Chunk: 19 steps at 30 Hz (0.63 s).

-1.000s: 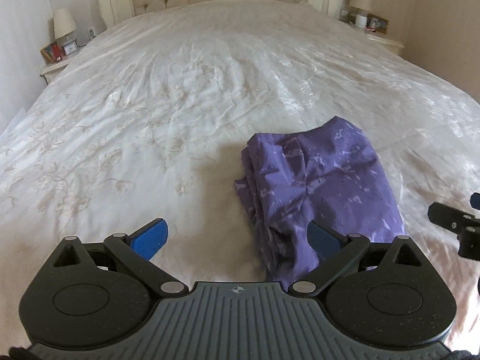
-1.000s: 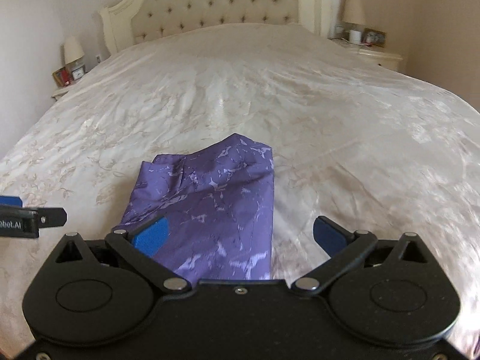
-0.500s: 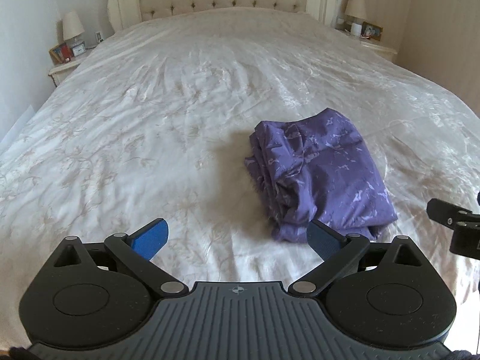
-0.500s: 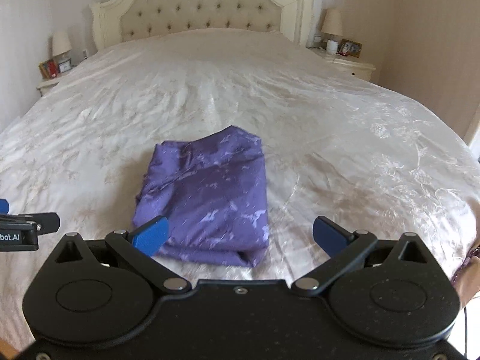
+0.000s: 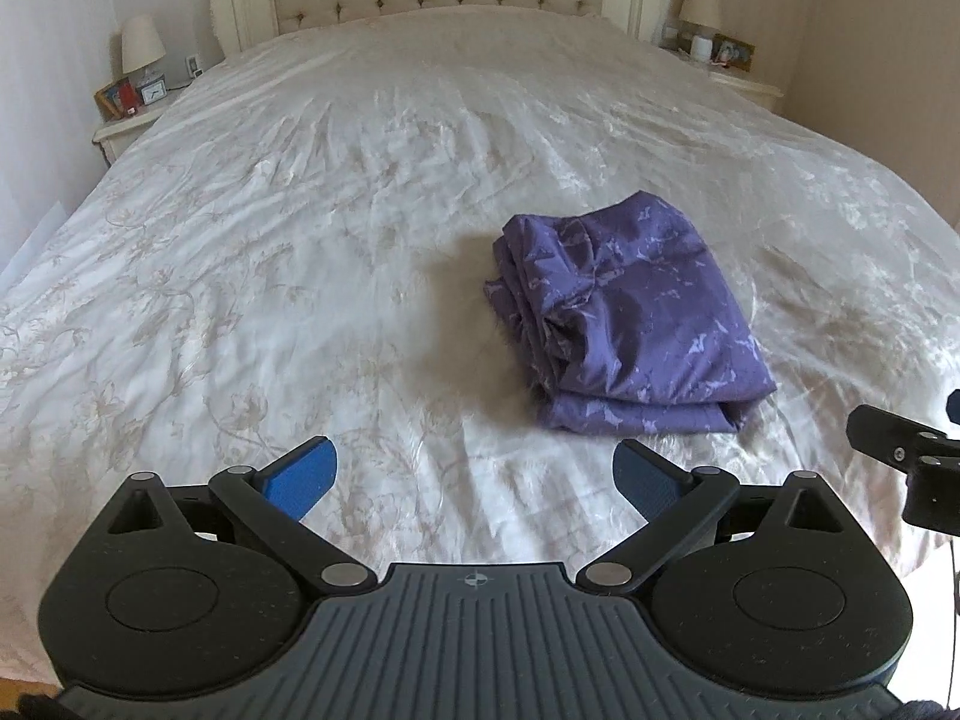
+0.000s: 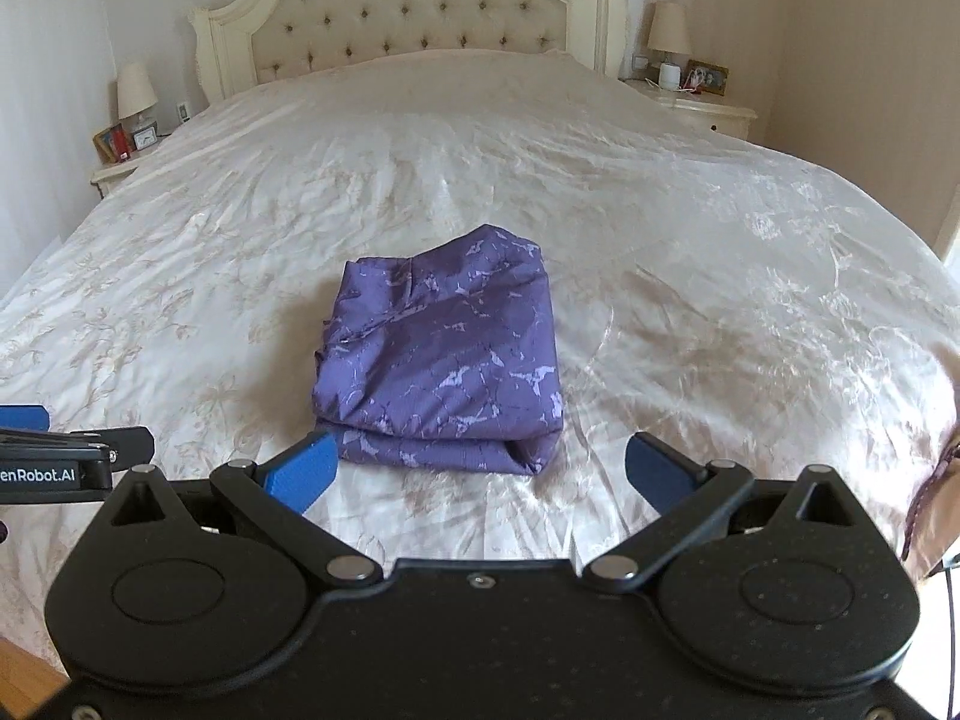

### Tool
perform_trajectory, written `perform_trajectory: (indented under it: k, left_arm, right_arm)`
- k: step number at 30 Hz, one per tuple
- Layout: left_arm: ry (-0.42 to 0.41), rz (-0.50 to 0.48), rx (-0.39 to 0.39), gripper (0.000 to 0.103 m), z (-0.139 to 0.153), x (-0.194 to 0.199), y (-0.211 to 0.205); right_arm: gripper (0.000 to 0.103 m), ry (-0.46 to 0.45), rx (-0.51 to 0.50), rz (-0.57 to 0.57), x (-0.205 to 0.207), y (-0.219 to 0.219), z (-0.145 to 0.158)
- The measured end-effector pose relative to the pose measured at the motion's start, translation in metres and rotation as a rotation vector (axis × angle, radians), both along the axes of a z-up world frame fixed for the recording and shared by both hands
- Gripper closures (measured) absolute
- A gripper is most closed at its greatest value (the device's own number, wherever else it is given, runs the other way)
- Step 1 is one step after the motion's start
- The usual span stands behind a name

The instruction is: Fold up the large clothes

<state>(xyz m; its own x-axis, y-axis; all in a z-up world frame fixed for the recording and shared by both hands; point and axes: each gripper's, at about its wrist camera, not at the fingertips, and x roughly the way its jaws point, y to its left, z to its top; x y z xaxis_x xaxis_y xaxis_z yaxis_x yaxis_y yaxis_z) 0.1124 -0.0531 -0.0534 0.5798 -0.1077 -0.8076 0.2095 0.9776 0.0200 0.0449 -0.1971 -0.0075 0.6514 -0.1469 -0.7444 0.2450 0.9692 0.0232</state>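
A purple patterned garment (image 5: 630,324) lies folded into a compact rectangle on the cream bedspread (image 5: 300,240); it also shows in the right wrist view (image 6: 444,360). My left gripper (image 5: 474,474) is open and empty, held back from the garment's near left corner. My right gripper (image 6: 480,468) is open and empty, just short of the garment's near folded edge. Each gripper shows at the edge of the other's view.
The bed fills both views, with a tufted headboard (image 6: 408,6) at the far end. Nightstands with lamps stand on the left (image 5: 129,120) and right (image 6: 696,99). Wooden floor shows at the lower left corner (image 6: 24,672).
Both grippers have pulled back and up from the folded garment, so it sits farther away and whole in both views. Both stay open and empty.
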Motion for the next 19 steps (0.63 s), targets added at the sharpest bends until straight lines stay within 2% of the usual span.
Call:
perform_trajectory:
  k: [8, 19]
  left_arm:
    - [0.037, -0.008, -0.015, 0.003, -0.006, -0.007, -0.003]
    - [0.032, -0.016, 0.007, 0.003, -0.011, -0.008, -0.022]
  right_arm:
    - [0.002, 0.005, 0.02, -0.015, -0.01, 0.001, -0.003]
    - [0.002, 0.036, 0.048, -0.048, -0.016, -0.012, -0.016]
